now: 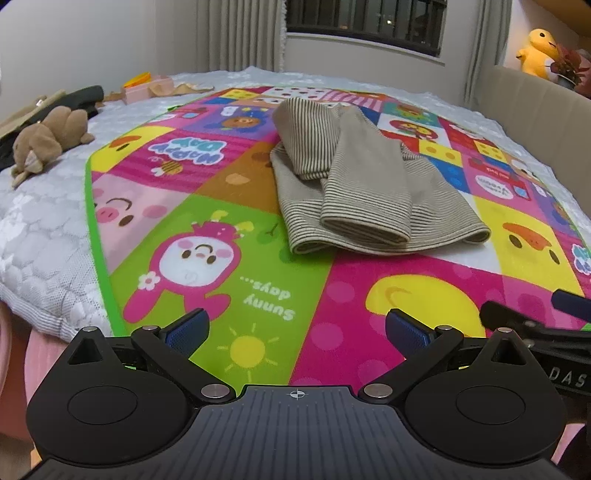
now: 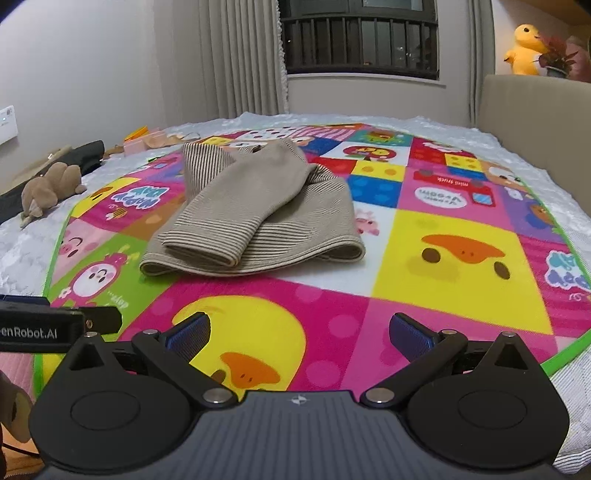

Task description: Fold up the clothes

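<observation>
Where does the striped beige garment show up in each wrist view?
Left wrist view: striped beige garment lies right of centre, on the cartoon play mat.
Right wrist view: garment lies left of centre, on the same mat.
Shared landmark: yellow plush duck, upper right in both.

Even, warm indoor light fills both views, with the barred window [image 1: 364, 22] dark outside. The striped beige knit garment [image 1: 354, 181] casts only a soft, thin shadow on the colourful cartoon play mat [image 1: 229, 229]. Fisheye distortion bends the edges, corners go dark, and distant detail looks slightly soft.
</observation>
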A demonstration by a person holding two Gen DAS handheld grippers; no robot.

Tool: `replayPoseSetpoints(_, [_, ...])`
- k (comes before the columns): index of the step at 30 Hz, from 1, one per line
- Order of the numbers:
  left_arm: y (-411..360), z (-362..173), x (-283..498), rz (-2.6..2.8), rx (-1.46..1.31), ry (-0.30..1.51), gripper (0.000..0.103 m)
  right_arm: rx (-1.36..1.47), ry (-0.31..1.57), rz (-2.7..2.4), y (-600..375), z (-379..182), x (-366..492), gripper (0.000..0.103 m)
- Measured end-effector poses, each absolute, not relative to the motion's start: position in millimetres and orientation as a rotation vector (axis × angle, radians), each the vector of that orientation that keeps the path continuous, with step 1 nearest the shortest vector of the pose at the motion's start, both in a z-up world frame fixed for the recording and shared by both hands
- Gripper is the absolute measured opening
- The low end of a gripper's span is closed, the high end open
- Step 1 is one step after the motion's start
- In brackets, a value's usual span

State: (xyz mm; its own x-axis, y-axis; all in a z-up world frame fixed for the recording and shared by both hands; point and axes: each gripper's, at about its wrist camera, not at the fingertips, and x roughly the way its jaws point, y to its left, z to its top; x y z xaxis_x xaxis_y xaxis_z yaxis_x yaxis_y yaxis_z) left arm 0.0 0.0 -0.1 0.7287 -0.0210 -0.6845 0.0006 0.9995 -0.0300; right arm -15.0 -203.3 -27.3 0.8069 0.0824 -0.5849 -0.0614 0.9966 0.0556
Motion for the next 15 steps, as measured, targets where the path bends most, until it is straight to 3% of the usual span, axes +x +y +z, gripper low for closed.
replayPoseSetpoints(15, [6, -8, 1, -0.034, -0.066, 0.774, 0.103, 0.065, 0.652, 0.062, -209, -33, -10, 0.103])
